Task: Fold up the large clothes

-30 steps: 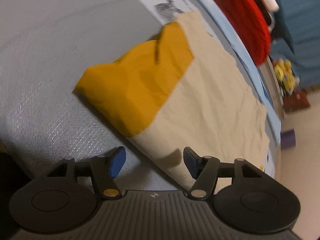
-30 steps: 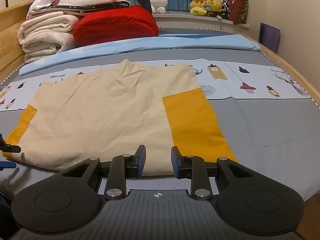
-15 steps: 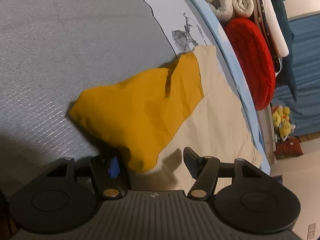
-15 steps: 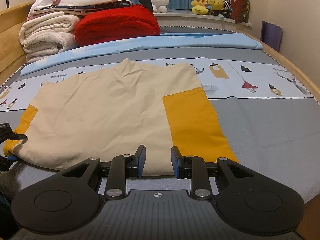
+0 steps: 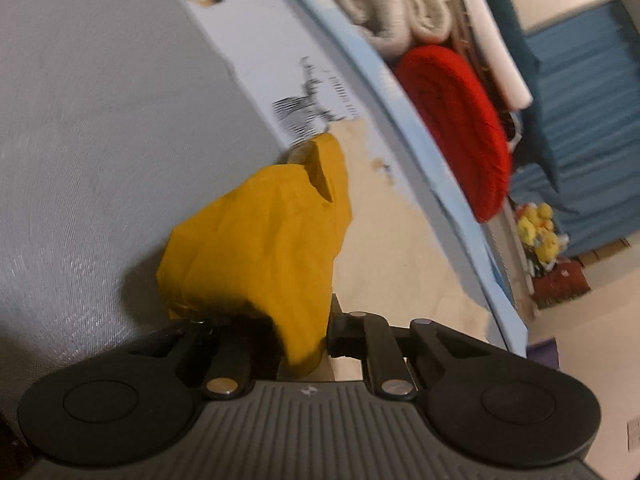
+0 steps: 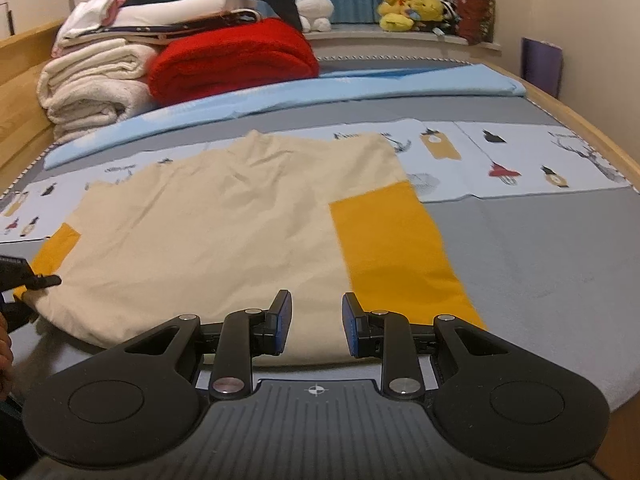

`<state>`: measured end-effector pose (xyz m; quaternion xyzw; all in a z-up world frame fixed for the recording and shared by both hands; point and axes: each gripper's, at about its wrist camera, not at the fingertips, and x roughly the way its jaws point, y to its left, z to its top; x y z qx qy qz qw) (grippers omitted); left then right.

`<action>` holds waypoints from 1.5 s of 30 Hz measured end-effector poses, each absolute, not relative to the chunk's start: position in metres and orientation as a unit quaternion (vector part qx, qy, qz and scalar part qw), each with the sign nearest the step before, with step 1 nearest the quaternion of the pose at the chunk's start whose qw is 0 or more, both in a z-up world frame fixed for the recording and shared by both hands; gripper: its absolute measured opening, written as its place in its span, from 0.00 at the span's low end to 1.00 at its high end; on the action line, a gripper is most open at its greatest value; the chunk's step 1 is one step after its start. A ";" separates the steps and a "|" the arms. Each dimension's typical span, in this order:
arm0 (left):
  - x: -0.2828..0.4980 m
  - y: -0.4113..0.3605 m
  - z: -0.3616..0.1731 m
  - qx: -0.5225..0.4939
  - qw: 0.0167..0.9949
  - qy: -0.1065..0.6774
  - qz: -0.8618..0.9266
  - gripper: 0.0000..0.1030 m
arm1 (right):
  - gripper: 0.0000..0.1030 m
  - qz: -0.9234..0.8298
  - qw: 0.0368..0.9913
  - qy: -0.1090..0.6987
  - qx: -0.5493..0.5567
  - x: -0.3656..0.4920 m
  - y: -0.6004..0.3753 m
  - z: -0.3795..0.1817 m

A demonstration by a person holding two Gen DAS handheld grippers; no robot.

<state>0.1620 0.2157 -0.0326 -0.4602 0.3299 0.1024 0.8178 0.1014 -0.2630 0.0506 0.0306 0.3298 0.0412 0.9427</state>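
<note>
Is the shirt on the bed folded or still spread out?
Spread: the shirt lies flat on the bed; only its left sleeve is bunched up.

Two low wrist views (both close) sharing the shirt (image 6: 224, 232).

Left tool (image 5: 298, 332) just closed, pinching fabric; right tool (image 6: 316, 322) parted, empty

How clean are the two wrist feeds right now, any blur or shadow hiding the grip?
Left wrist: background smeared, yellow sleeve sharper, dark shadow hiding where the left gripper pinches it. Right wrist: sharp, evenly lit, fisheye bowing the bed edges; right gripper clear.
</note>
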 end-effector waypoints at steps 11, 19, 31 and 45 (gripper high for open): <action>0.122 0.271 0.057 -0.307 0.873 0.375 0.055 0.13 | 0.28 0.196 0.929 0.311 0.033 0.108 -0.172 0.062; 0.111 0.296 0.028 -0.317 0.856 0.405 0.058 0.14 | 0.28 0.288 0.865 0.411 -0.018 0.133 -0.081 0.019; 0.127 0.279 0.034 -0.289 0.860 0.413 0.082 0.14 | 0.30 0.228 0.847 0.479 -0.007 0.153 -0.049 -0.020; 0.140 0.139 0.088 -0.121 0.935 0.334 0.015 0.13 | 0.30 0.096 0.961 0.248 0.074 0.102 -0.238 0.110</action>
